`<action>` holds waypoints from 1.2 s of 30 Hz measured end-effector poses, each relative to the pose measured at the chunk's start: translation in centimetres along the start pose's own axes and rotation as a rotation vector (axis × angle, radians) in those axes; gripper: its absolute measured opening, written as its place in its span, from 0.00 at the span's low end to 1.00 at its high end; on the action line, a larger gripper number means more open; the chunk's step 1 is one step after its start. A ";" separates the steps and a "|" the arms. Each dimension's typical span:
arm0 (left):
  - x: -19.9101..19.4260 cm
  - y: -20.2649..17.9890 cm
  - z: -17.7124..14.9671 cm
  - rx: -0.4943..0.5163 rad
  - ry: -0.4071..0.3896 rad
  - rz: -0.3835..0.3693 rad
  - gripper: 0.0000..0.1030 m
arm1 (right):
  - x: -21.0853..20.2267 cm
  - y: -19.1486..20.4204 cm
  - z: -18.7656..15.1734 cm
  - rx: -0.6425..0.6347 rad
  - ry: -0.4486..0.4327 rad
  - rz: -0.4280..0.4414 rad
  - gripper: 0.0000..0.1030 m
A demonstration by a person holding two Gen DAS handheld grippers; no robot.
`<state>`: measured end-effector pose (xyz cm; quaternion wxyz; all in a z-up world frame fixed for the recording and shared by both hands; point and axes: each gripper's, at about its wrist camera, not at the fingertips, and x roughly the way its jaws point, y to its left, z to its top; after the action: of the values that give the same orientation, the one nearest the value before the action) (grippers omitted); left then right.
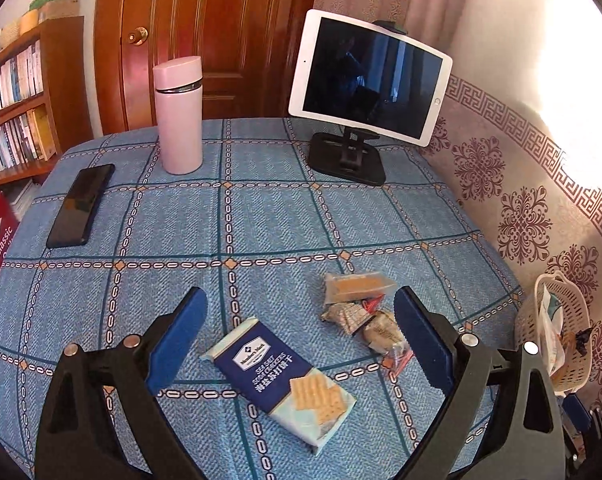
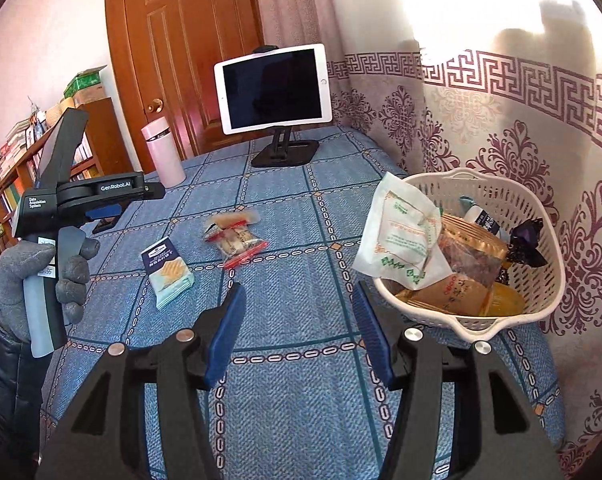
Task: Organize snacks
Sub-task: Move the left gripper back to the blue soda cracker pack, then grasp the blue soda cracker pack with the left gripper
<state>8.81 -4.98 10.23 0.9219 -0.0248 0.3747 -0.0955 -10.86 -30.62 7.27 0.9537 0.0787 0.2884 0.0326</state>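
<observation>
My left gripper (image 1: 301,320) hangs wide over the cracker pack (image 1: 279,384). My right gripper (image 2: 299,312) is parted, empty, beside the basket (image 2: 513,200).

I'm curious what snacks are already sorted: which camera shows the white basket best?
The right wrist view. There the basket is whole and near, its rim, latticed wall and the packets piled inside all plain. The left wrist view catches the basket only at the right edge, squeezed and partly hidden behind the tool's frame.

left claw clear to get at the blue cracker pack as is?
Probably yes. The left claw is open, empty, and the blue cracker pack lies flat between its fingers with bare tablecloth around; the small snack pile sits apart.
</observation>
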 end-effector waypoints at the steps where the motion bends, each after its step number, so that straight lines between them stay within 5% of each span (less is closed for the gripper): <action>1: 0.3 0.4 -0.4 0.000 0.011 0.013 0.93 | 0.2 0.3 -0.1 -0.008 0.009 0.006 0.55; 15: 6.8 1.7 -4.6 -0.134 0.210 0.118 0.93 | 1.8 2.1 -1.3 -0.044 0.072 0.045 0.56; 30: 5.1 3.8 -6.3 -0.058 0.210 0.143 0.96 | 3.0 2.8 -1.6 -0.071 0.107 0.066 0.58; 32: 4.7 4.3 -6.4 -0.063 0.198 0.146 0.86 | 3.2 3.1 -1.6 -0.081 0.111 0.065 0.58; 34: 4.2 4.6 -6.5 -0.064 0.186 0.146 0.66 | 3.4 3.4 -1.6 -0.090 0.114 0.066 0.58; 36: 3.9 5.1 -6.5 -0.077 0.180 0.138 0.59 | 3.8 3.7 -1.4 -0.095 0.124 0.079 0.58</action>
<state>7.88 -0.56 2.28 0.8873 -0.0255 0.4601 -0.0191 -8.54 -26.34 4.68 0.9347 0.0427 0.3416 0.0887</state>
